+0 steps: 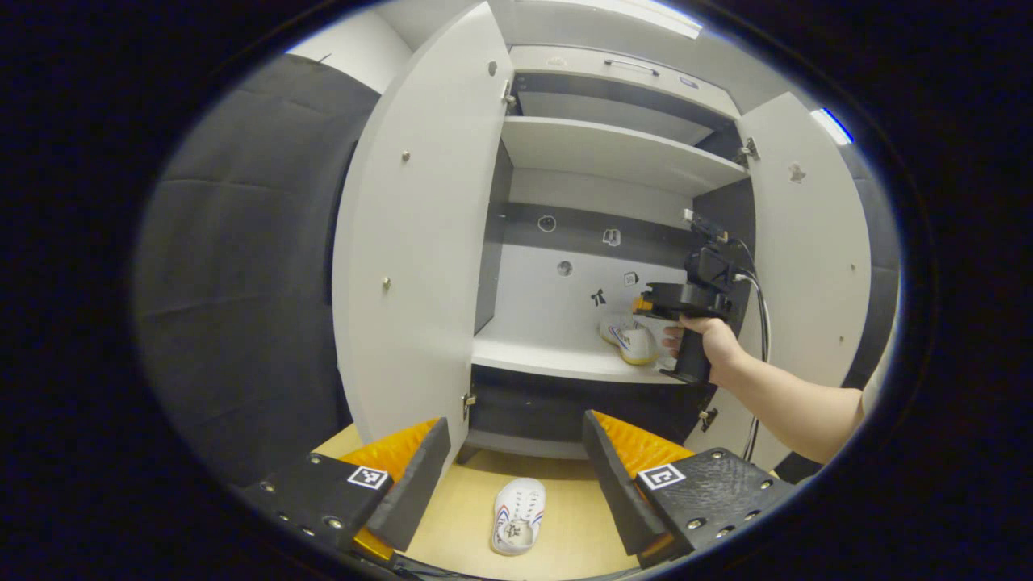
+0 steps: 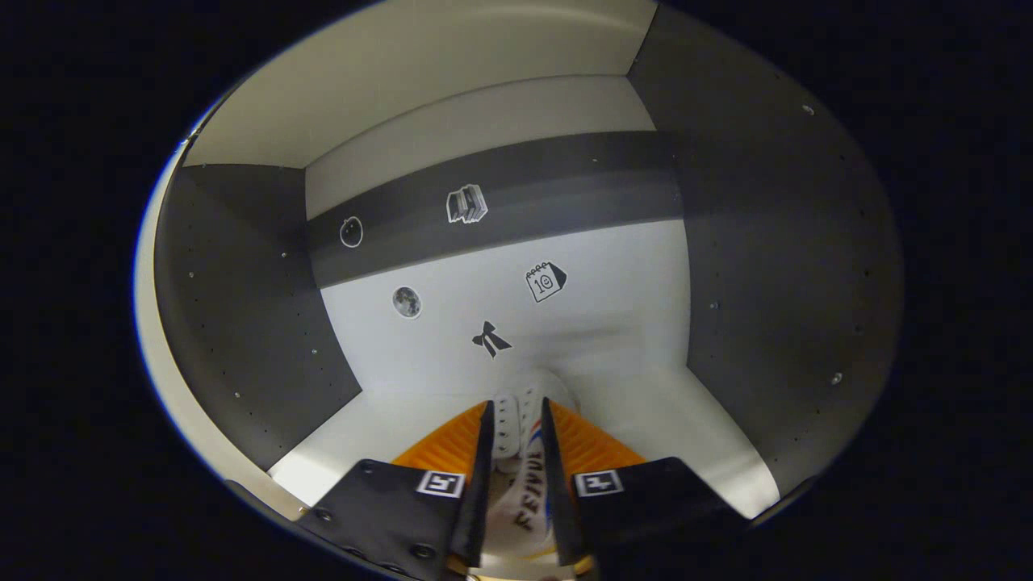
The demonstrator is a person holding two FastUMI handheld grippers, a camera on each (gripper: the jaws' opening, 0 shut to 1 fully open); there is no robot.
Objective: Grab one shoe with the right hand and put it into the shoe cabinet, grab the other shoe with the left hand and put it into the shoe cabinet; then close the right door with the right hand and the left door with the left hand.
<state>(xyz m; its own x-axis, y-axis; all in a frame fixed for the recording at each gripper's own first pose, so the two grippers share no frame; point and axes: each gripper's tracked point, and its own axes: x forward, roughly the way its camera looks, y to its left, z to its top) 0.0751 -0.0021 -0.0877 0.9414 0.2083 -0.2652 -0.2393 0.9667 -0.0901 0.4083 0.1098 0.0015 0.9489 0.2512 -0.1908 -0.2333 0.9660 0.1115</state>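
Observation:
In the left gripper view my left gripper (image 1: 516,468) hangs open above a white shoe (image 1: 518,526) with striped sides lying on the wooden floor in front of the cabinet. Farther off, a hand holds my right gripper (image 1: 646,308) inside the cabinet over a second white shoe (image 1: 626,339) on the middle shelf (image 1: 549,355). In the right gripper view my right gripper (image 2: 515,432) is shut on that white shoe (image 2: 520,452), its toe pointing at the cabinet's back wall. Both doors, the left door (image 1: 411,242) and the right door (image 1: 807,266), stand wide open.
The cabinet has an upper shelf (image 1: 605,149) and a drawer with a handle (image 1: 629,66) on top. Small stickers (image 2: 546,282) dot the back wall. Dark side walls (image 2: 775,242) close in the shelf bay. A cable (image 1: 759,323) trails from the right gripper.

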